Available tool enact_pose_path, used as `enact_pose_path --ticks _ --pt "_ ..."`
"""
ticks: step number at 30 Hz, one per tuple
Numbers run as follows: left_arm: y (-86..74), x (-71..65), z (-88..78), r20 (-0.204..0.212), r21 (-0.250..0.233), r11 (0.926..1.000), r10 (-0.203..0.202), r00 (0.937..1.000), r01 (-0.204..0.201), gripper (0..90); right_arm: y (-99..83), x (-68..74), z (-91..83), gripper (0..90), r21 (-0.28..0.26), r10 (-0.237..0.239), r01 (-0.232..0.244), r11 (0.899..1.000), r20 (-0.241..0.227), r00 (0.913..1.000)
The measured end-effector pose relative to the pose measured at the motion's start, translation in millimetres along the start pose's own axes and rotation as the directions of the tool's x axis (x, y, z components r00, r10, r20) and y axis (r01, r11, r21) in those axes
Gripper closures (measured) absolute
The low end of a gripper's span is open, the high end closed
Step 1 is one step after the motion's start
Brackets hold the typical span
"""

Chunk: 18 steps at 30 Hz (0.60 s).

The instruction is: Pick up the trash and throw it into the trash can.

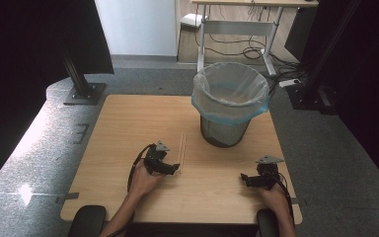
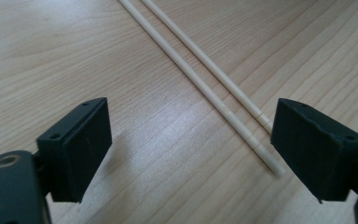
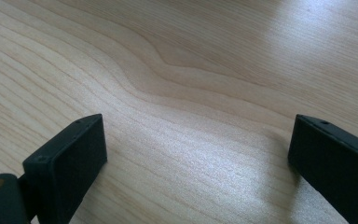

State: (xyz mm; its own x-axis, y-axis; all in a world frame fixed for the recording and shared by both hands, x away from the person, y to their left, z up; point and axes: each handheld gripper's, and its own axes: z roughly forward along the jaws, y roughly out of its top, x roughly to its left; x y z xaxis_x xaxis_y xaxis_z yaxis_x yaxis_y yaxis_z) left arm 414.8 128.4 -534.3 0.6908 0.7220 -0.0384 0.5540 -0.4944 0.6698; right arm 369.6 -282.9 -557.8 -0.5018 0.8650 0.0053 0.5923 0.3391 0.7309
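From the high view, I have my left gripper [image 1: 170, 168] at the near end of a pair of wooden chopsticks [image 1: 181, 146] that lie side by side on the table [image 1: 128, 123], just on the near-left side of the wire waste basket [image 1: 229, 106] with its blue-edged plastic liner. My right gripper [image 1: 249, 180] sits low over bare wood on the near-right side of the basket, well apart from the chopsticks. Both my hands come in from the near edge.

In the left gripper view my jaws are spread wide and pinch nothing. The chopsticks [image 2: 205, 74] run diagonally away from me, and their near tips end just beside my right-hand jaw, between the two jaws but far off centre. I cannot tell whether the nearer stick touches that jaw.

In the right gripper view my jaws are also spread wide, with plain wood grain of the table [image 3: 182, 93] between them.

I judge the chopsticks light, stiff and thin, round enough to roll or skid on the smooth wood. I would take hold a little way up from the tips, closing across both sticks at once, low to the table, so that neither rolls out.
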Motion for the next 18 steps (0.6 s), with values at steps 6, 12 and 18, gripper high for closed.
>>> enact_pose_path --ticks 6,12,18 --pt "-2.2 -1.8 9.4 -0.044 0.037 0.9992 0.014 0.9989 -0.012 14.8 0.0 0.1 0.0 3.6 0.0 -0.002 0.002 1.0 -0.002 1.0" --pt "-3.7 3.6 6.5 -0.057 0.018 0.9998 -0.005 0.9984 0.006 24.1 0.0 0.0 0.1 3.5 0.0 -0.003 0.003 1.0 -0.003 1.0" --pt "-2.5 12.6 1.4 -0.061 0.032 0.9993 -0.019 0.998 0.021 43.4 0.0 0.1 0.1 3.5 0.0 -0.003 0.003 1.0 -0.003 1.0"
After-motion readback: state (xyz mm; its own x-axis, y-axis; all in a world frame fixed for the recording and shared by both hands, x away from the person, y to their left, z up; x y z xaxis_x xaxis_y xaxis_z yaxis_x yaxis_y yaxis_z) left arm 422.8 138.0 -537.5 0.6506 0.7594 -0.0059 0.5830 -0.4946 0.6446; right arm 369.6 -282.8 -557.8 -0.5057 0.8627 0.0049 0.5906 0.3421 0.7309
